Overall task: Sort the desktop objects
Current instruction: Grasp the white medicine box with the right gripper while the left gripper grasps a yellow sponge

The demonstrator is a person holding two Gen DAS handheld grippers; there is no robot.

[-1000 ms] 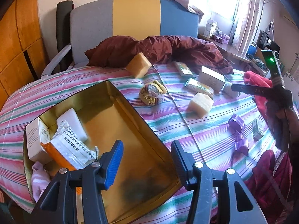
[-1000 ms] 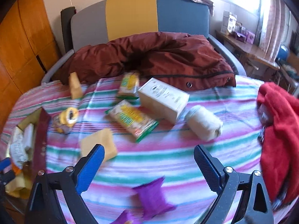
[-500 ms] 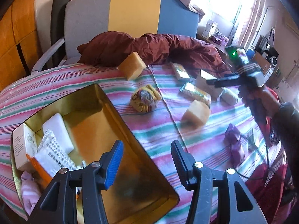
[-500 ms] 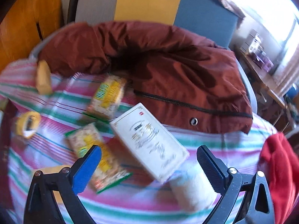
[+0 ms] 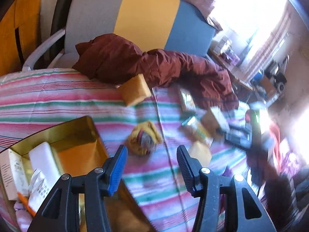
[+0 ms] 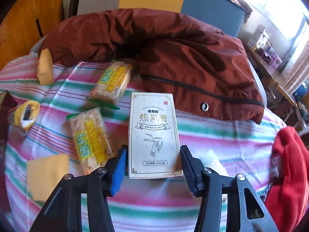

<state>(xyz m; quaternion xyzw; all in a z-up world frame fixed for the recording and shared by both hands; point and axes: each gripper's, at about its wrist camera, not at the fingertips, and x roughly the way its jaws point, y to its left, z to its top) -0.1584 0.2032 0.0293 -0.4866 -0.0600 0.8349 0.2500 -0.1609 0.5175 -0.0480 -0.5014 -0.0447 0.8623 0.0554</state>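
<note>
My right gripper is open with its fingers on either side of a white printed carton lying on the striped cloth; whether the pads touch it I cannot tell. Two yellow-green snack packs, a yellow sponge and a second sponge lie to its left. My left gripper is open and empty above the cloth beside the gold tin, which holds a white block and boxes. A yellow-wrapped bundle lies just ahead of it.
A maroon jacket is heaped at the back of the table against a grey, yellow and blue chair. A red cloth lies at the right edge. A white roll sits right of the carton. Another sponge lies by the jacket.
My right gripper has moved forward and down and its fingers have narrowed around the white carton. My left gripper has swung right, away from over the tin, staying open.
</note>
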